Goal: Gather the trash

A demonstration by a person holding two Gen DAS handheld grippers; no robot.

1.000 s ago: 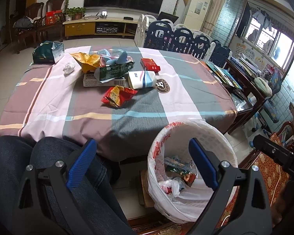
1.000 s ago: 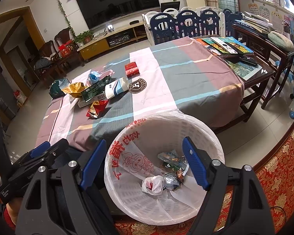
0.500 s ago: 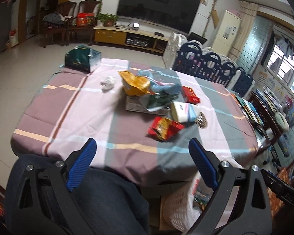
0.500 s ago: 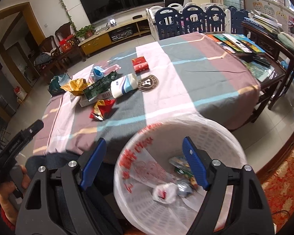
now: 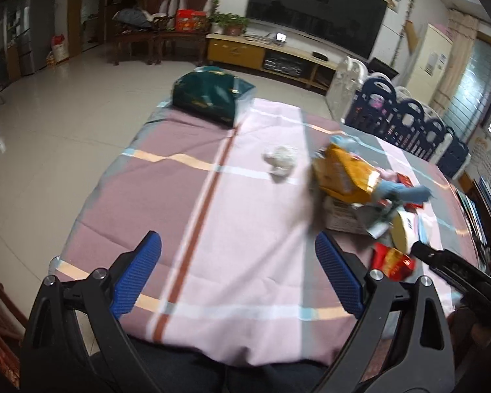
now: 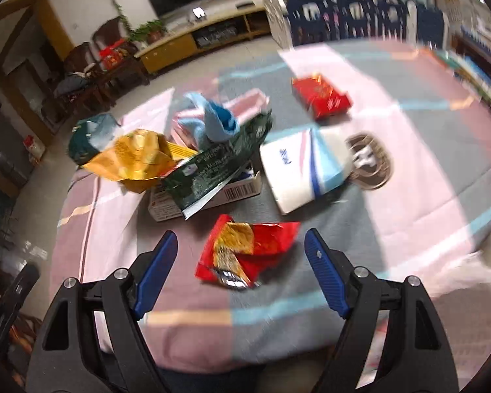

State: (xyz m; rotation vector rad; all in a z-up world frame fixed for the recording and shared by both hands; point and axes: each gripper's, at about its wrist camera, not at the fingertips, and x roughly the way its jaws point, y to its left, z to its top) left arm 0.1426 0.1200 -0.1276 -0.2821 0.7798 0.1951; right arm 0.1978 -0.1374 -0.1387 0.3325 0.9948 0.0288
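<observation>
Jaws spread, now over red wrapper (image 6: 245, 252).

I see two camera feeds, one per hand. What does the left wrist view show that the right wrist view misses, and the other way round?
Only the left wrist view shows the crumpled white tissue on the pink stripe of the cloth, and the big dark television screen in full.

Only the right wrist view shows the flat red box, the round brown badge-like disc and the barcode on the white carton.

Both show the yellow crinkled snack bag, the red and gold foil wrapper, the dark green packet and the striped tablecloth.
</observation>
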